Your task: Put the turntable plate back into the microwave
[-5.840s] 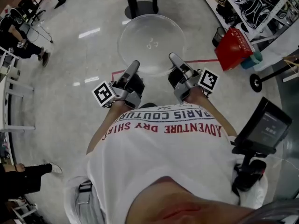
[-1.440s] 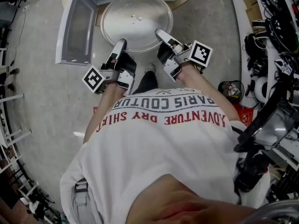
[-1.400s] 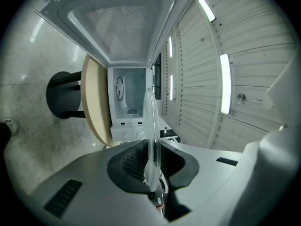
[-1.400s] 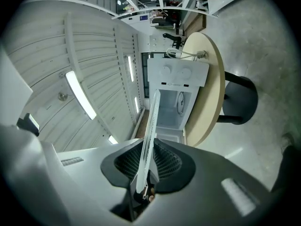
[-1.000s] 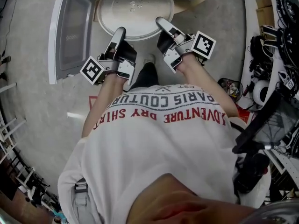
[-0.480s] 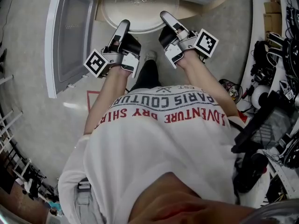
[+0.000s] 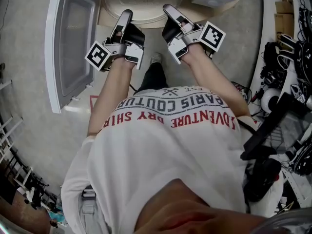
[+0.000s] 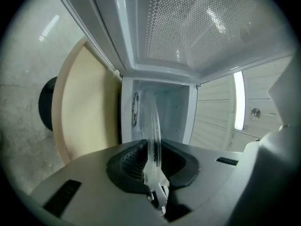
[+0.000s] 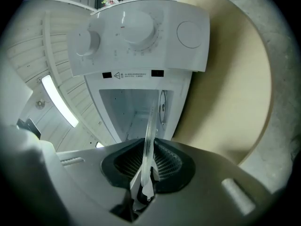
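**Ana:** Glass, held by its near rim alone. The turntable plate runs edge-on between both pairs of jaws, and the left gripper and the right gripper are each clamped onto that thin lip, side by side.

**Ben:** And the risk?

**Ana:** Slip first, I'd say. Most of the plate's weight lies out beyond the jaws, so the smooth rim could pivot or slide free if either hand dips. Uneven hands would also twist it.

**Ben:** What lies ahead of the jaws?

**Ana:** The microwave cavity is straight ahead, with the plate's far part at its mouth. The control panel stands ahead and to the right of the right jaws. The open door swings out to the left of the left ones. A sideways drift could knock glass against the frame. I can't tell whether a roller ring waits inside, and a plate set off-centre would rock.

**Ben:** And underneath?

**Ana:** A round, pale beige surface carries the microwave. Below the jaws is grey polished floor, and a drop there would likely break the plate. Farther right, cluttered shelves crowd the room.
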### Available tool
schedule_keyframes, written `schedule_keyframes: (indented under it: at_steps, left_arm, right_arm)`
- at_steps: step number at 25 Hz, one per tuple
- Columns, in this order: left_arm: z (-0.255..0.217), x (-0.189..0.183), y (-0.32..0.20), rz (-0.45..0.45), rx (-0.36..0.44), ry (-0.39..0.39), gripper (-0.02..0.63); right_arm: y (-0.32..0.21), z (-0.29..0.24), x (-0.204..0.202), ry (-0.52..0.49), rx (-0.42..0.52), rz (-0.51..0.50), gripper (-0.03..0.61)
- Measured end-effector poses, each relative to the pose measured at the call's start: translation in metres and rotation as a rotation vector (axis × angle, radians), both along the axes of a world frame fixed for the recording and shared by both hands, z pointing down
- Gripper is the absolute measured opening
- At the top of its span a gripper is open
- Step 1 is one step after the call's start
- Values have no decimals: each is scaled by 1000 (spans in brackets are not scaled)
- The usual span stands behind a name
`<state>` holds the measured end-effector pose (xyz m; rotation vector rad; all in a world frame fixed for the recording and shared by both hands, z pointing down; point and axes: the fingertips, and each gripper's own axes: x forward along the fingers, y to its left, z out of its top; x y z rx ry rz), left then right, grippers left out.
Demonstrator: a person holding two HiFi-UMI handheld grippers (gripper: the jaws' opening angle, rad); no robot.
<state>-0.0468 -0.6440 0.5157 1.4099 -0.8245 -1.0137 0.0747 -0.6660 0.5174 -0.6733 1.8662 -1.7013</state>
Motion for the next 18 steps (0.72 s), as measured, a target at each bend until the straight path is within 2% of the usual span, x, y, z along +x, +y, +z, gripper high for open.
schedule_keyframes:
  at_steps: [6,18]
  left_arm:
    - [-1,-25,-36,-4,-10,-4,43]
    - [10,-17,-105,2,-31,-18,44]
  right_arm:
    - [-33,0,-26,6,-13,15,31]
    - [-94,11,-20,25,-32,58,35]
